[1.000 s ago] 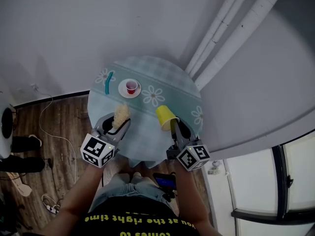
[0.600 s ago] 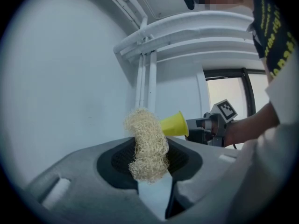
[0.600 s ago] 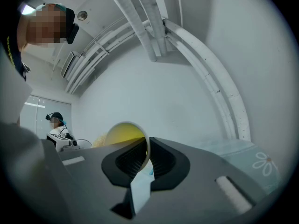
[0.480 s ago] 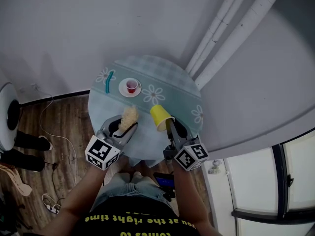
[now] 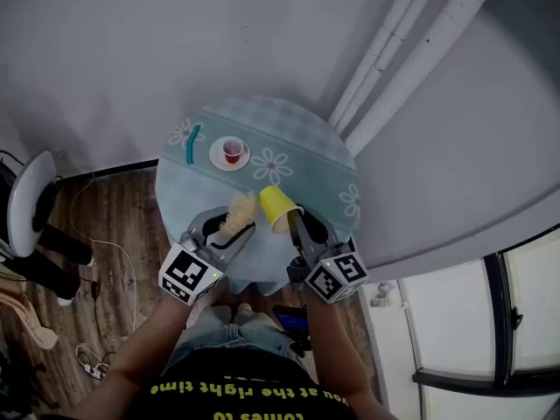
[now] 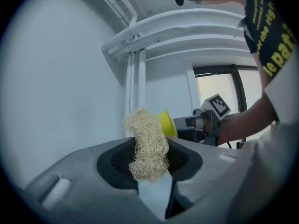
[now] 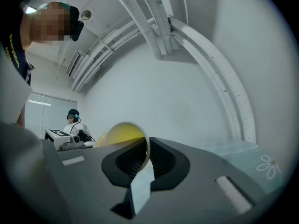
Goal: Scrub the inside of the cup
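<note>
- The yellow cup (image 5: 278, 206) is held in the air over the near edge of a round table (image 5: 306, 151). It lies tipped, long axis roughly level, with the open mouth turned toward the person's left.
- The cup is smooth and thin-walled with a pale rim.
- The right gripper (image 5: 293, 221) points level, its jaws pinching the cup's wall at the rim.
- The left gripper (image 5: 232, 227) points level and clamps a rough, fibrous beige loofah (image 5: 241, 211), which sits just beside the cup.

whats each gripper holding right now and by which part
Left gripper clamps the loofah scrubber by its lower half, top sticking out. Right gripper pinches the yellow cup by the wall at its rim.
</note>
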A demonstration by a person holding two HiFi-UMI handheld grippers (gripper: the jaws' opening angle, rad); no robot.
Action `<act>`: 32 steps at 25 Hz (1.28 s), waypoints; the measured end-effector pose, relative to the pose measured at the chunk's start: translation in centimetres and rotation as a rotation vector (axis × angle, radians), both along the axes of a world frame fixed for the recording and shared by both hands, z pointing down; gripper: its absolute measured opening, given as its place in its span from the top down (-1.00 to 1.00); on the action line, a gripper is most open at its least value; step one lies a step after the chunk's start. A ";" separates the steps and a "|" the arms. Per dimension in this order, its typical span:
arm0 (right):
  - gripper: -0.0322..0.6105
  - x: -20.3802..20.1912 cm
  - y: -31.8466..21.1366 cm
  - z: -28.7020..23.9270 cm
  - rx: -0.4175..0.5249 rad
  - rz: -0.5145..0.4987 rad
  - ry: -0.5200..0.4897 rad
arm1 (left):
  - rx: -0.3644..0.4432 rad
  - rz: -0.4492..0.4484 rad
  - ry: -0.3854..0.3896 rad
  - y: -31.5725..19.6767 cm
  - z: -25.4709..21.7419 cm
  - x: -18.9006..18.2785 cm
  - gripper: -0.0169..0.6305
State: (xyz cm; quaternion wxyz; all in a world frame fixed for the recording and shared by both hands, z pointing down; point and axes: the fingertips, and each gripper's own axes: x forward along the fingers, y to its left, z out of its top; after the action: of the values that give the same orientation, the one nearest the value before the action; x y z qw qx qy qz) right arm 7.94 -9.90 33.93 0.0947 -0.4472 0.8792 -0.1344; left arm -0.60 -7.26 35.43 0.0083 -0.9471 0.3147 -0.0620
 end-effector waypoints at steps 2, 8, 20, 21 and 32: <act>0.82 -0.1 0.0 0.0 0.000 -0.003 0.004 | 0.023 0.021 -0.036 0.4 0.1 0.5 0.49; 0.82 -0.1 -0.2 0.2 0.000 -0.002 0.018 | 0.067 0.070 -0.065 1.4 -0.5 1.7 0.49; 0.82 -0.4 0.1 -0.1 0.022 -0.013 0.050 | 0.112 0.082 -0.096 1.2 -1.6 1.3 0.49; 0.82 -0.5 0.2 -0.2 0.027 -0.019 0.051 | 0.110 0.073 -0.099 0.9 -1.6 1.0 0.49; 0.82 -1.0 0.8 0.0 0.060 -0.069 0.123 | 0.098 0.058 -0.125 0.0 -1.1 0.0 0.49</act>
State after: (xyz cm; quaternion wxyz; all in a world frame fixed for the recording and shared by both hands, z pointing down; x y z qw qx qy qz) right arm 6.94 -9.11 33.96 0.0491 -0.4212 0.9018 -0.0834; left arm -0.62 -7.27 34.33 0.0762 -0.9485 0.2888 -0.1054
